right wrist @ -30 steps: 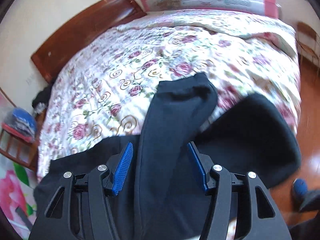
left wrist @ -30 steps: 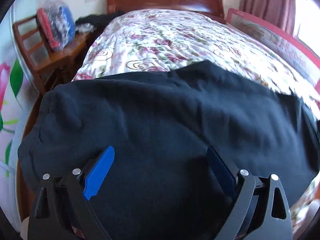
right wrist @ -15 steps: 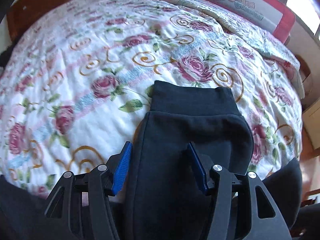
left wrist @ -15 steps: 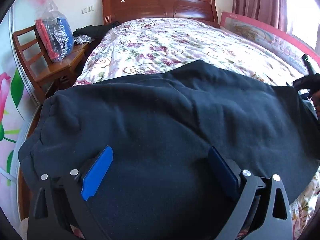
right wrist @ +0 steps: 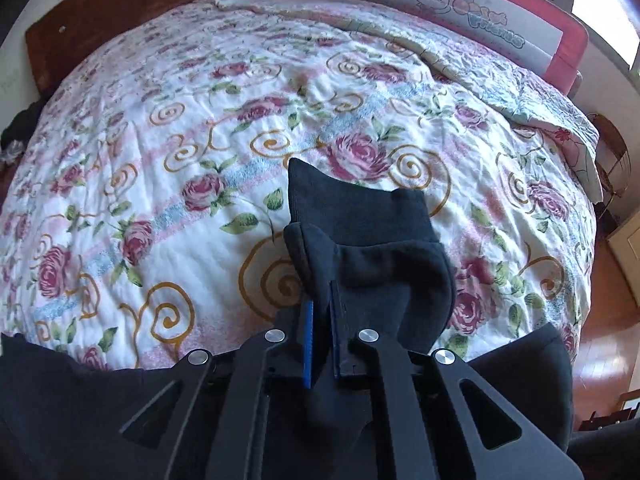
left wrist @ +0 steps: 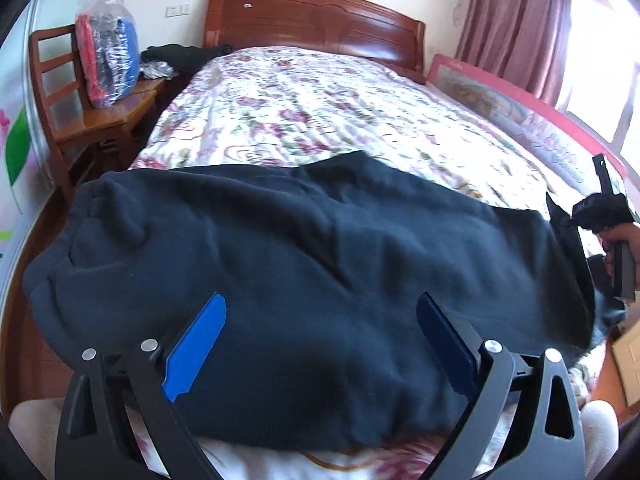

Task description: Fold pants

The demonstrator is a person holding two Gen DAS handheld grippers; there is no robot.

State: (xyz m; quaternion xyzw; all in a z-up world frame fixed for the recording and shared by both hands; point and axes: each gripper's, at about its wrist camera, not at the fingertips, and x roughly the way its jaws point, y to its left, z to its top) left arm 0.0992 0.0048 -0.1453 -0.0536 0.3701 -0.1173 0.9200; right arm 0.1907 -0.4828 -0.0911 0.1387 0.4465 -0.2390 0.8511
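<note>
Right gripper: just clamped onto a bunched leg cuff.
Left gripper: jaws spread, nothing between.
Pants: one black pair across the near bed edge.
Bedspread: floral, bare beyond the pants.
Far: headboard, one chair, pink rail.

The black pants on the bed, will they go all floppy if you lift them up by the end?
Probably floppy: the black pants drape in soft wrinkles, and the cuff bunches where the right gripper pinches it. The fabric looks thick and fleecy, so likely a little heavy and not slippery. Lifted at one end, the rest would probably drag across the flowered bedspread.
</note>
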